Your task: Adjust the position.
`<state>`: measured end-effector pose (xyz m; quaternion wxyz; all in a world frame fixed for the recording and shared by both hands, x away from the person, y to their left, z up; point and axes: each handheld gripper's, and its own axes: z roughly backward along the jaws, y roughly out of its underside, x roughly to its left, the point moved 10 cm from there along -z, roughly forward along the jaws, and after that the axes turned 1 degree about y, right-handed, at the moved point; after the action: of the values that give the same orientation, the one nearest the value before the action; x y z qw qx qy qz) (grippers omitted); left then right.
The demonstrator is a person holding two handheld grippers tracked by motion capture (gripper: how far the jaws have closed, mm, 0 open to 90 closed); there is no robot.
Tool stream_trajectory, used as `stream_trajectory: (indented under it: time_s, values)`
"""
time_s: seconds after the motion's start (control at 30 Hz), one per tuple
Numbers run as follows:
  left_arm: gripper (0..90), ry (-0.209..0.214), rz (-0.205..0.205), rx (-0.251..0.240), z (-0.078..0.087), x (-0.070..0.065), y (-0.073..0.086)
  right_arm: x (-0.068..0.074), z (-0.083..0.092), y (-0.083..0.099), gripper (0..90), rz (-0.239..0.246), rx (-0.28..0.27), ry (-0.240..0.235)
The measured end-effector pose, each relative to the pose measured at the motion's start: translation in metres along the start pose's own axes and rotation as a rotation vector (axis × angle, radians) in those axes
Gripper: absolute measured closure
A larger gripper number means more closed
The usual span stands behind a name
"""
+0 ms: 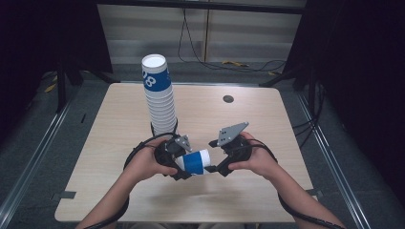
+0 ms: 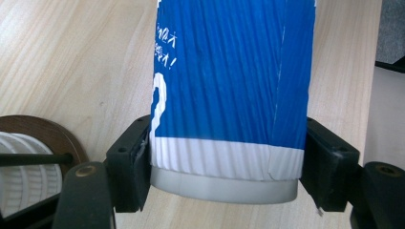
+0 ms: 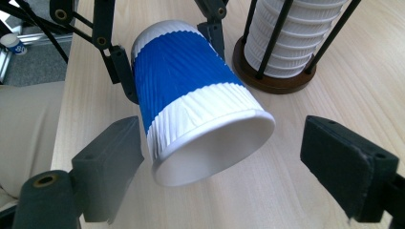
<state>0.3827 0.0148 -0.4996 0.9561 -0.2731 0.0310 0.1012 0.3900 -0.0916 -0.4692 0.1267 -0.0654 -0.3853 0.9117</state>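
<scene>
On the table (image 1: 119,191), in the high view, the cup stack (image 1: 160,100) stands in its holder (image 3: 272,78) at about 11 o'clock from the table's middle. The held cup (image 1: 197,161) lies on its side above the near half, at 6 o'clock from the stack. The left gripper (image 1: 177,164) is at the cup's 9 o'clock, jaws on either side of it. The right gripper (image 1: 220,167) is at its 3 o'clock, facing the cup's mouth. A round grommet (image 1: 228,99) sits at 1 o'clock, behind the right gripper.

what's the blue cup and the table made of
Cup: looks like paper, matte, with a ribbed blue and white sleeve, a visible side seam and a rolled rim. Table: pale wood-grain top, probably laminate, with a smooth, low-sheen surface.
</scene>
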Motion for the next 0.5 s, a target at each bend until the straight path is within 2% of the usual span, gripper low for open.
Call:
stream_trajectory:
  time_s: [0.1,0.13,0.17,0.5]
  values:
    - [29.8,-0.004,0.021,-0.019,0.0008,0.0006,-0.0009,0.0009,-0.0011,0.0021,13.4,-0.008,-0.008,-0.006]
    - [29.8,-0.002,0.012,-0.012,0.0017,0.0015,0.0002,0.0007,-0.0014,0.0028,13.4,-0.007,-0.011,-0.003]
    - [29.8,0.000,0.026,-0.023,0.0014,0.0008,-0.0003,0.0013,-0.0017,0.0034,13.3,-0.014,-0.013,-0.005]
    - [29.7,0.011,0.042,-0.050,0.0028,0.0011,0.0008,0.0013,-0.0003,0.0060,13.3,-0.023,-0.024,-0.005]
